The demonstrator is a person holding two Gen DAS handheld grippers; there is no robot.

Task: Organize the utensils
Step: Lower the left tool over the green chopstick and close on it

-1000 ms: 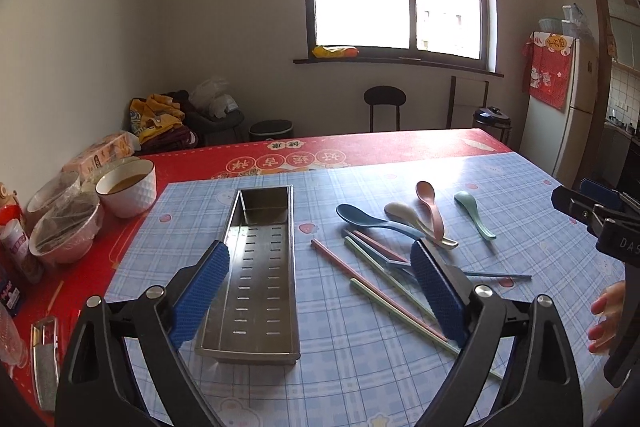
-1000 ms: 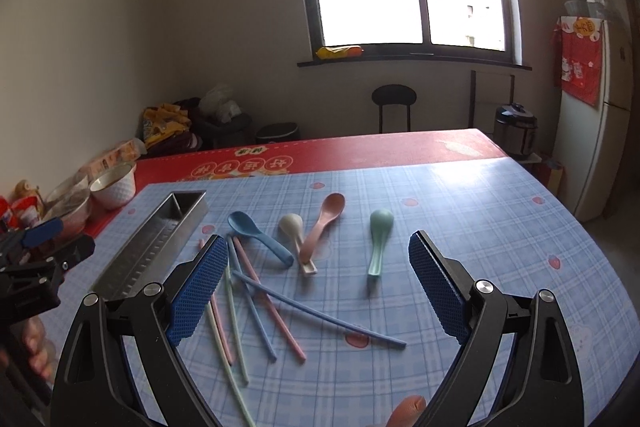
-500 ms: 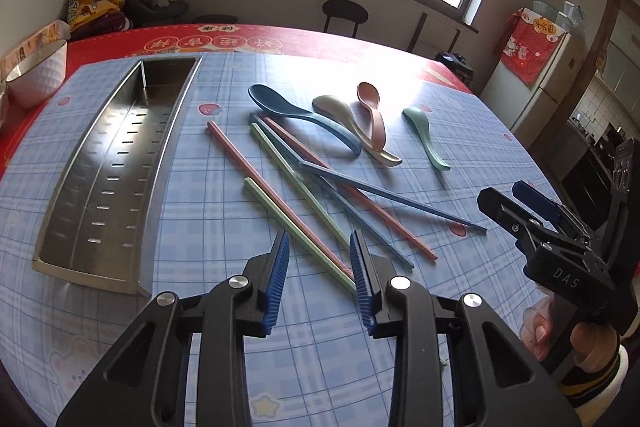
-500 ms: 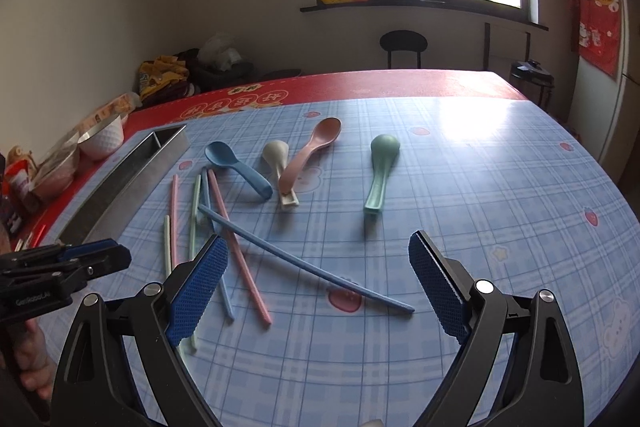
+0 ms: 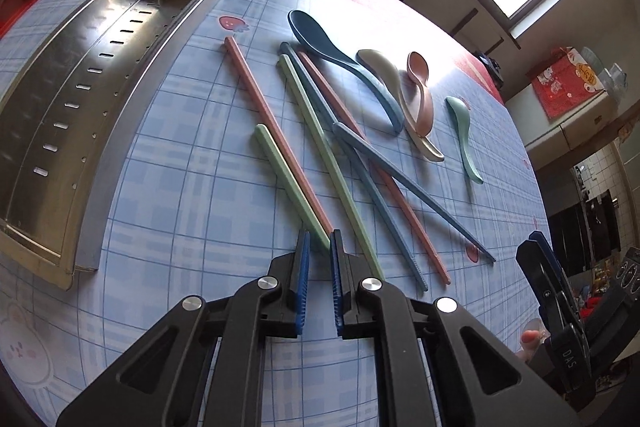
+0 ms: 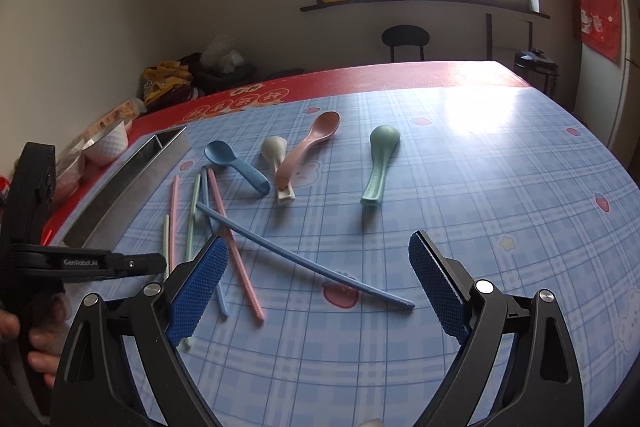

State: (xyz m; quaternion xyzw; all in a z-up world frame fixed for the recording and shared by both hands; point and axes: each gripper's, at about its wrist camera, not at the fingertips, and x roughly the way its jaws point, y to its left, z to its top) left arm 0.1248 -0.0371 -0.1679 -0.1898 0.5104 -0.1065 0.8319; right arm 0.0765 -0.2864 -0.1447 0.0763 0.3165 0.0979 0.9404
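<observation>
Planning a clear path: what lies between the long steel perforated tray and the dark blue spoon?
In the left wrist view, only one pink chopstick crosses between the steel tray and dark blue spoon.

Four spoons (image 5: 340,55); six chopsticks (image 5: 276,131); one steel tray (image 5: 80,99); one bowl (image 6: 110,145).

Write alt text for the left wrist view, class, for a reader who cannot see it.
The left gripper, nearly shut, hangs at the near end of a green chopstick lying on a blue checked tablecloth. More chopsticks and four spoons fan out beyond it, and a steel tray sits to the left.
</observation>
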